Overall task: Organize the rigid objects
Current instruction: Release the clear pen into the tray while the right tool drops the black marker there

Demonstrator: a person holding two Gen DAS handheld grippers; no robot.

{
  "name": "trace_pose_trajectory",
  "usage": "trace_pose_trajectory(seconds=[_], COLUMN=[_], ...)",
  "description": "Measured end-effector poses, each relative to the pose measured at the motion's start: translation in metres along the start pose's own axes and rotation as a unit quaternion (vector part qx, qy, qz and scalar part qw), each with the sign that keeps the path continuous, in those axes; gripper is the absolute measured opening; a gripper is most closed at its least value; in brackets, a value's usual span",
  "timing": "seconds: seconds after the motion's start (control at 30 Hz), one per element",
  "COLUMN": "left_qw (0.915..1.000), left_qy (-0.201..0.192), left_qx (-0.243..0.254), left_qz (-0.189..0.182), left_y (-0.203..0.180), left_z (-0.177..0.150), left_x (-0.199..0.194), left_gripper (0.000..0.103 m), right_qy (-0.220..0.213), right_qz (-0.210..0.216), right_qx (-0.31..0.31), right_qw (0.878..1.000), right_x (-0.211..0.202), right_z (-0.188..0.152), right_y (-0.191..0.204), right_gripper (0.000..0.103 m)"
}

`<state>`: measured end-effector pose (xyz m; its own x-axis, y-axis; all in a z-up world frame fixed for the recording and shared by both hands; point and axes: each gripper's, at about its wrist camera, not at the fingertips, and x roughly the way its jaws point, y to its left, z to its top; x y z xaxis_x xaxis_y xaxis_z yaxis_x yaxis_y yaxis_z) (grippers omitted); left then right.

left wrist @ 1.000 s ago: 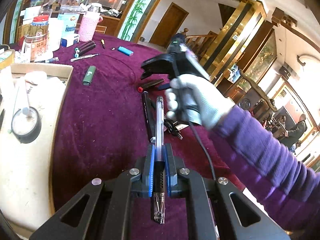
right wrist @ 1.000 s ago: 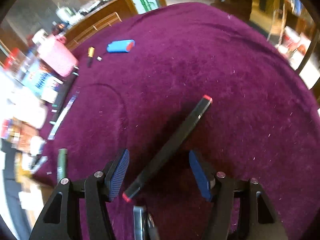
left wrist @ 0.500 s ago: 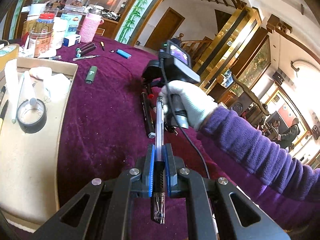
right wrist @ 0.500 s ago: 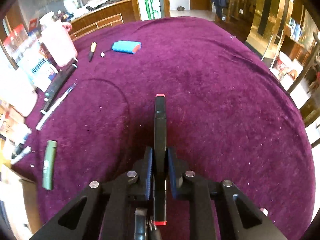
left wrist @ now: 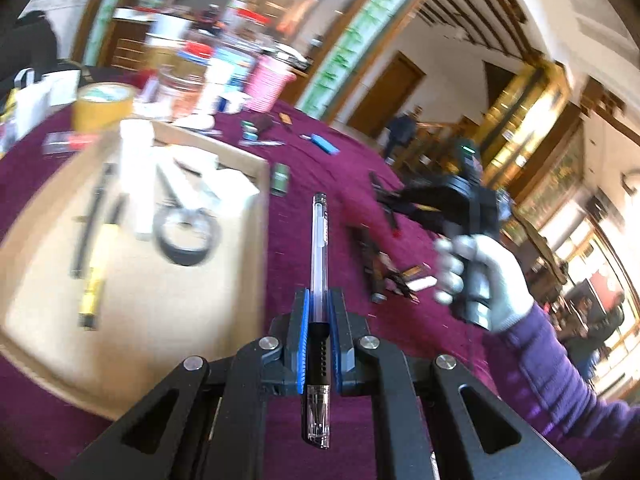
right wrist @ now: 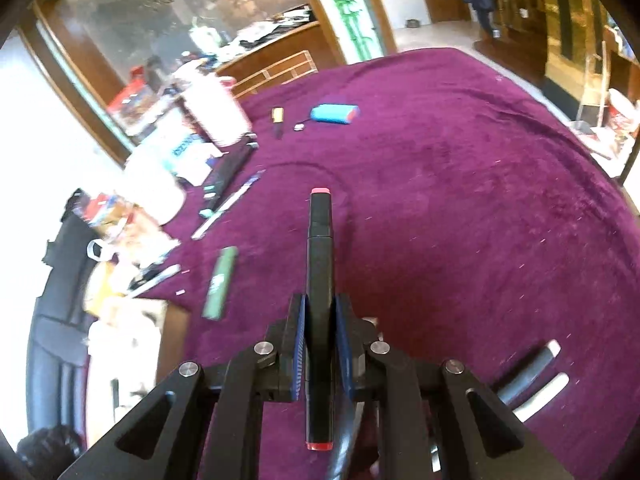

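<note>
My left gripper (left wrist: 319, 312) has its blue pads (left wrist: 303, 340) pressed tight on a clear pen (left wrist: 319, 280). The pen runs straight up the middle of the left wrist view, its capped end pointing away from me and its clear tip sticking out toward the camera. It hangs above the purple tablecloth (left wrist: 312, 168), just right of the edge of a cardboard tray (left wrist: 160, 320) that fills the left half of the frame. In the tray lie a roll of black tape (left wrist: 187, 236), a yellow pen (left wrist: 94, 276) and some white pieces, all blurred. A green lighter (left wrist: 281, 178) lies on the cloth just past the tray's far right corner, and a blue lighter (left wrist: 324, 145) sits farther up. At the right of that frame my gloved right hand (left wrist: 480, 276) holds the other tool, with a few dark pens (left wrist: 372, 264) lying on the cloth between.

My right gripper (right wrist: 320, 332) is clamped on a black marker (right wrist: 320, 280) with red ends, held along the centre of the right wrist view and lifted off the tablecloth (right wrist: 460, 200). The green lighter (right wrist: 220, 282) lies left of it, a blue lighter (right wrist: 335, 114) in the upper middle. More pens (right wrist: 228, 204) lie toward the left, near blurred jars and boxes.
</note>
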<state>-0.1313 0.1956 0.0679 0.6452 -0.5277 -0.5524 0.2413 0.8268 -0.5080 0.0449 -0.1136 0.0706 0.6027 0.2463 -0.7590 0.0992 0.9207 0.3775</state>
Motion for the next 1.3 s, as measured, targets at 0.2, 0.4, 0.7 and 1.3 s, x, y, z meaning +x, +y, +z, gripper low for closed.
trace_pose_trajectory(seconds=[0.2, 0.4, 0.7, 1.3], left_qw=[0.9973, 0.9907, 0.9828, 0.95], left_qy=[-0.004, 0.027, 0.015, -0.094], left_qx=[-0.037, -0.083, -0.086, -0.045], left_qz=[0.063, 0.105, 0.163, 0.295], left_y=[0.04, 0.073, 0.086, 0.061], left_z=[0.003, -0.003, 0.001, 0.012], left_x=[-0.008, 0.005, 0.002, -0.058], left_gripper=[0.009, 0.009, 0.01, 0.078], right_qy=[0.014, 0.061, 0.142, 0.179], right_qz=[0.072, 0.141, 0.197, 0.153], right_qx=[-0.019, -0.062, -0.118, -0.211], right_qw=[0.997, 0.986, 0.963, 0.949], right_x=[-0.015, -0.011, 0.016, 0.045], right_z=[-0.022, -0.063, -0.121, -0.173], right_y=[0.033, 0.087, 0.156, 0.202], right_gripper=[0.016, 0.016, 0.017, 0.018])
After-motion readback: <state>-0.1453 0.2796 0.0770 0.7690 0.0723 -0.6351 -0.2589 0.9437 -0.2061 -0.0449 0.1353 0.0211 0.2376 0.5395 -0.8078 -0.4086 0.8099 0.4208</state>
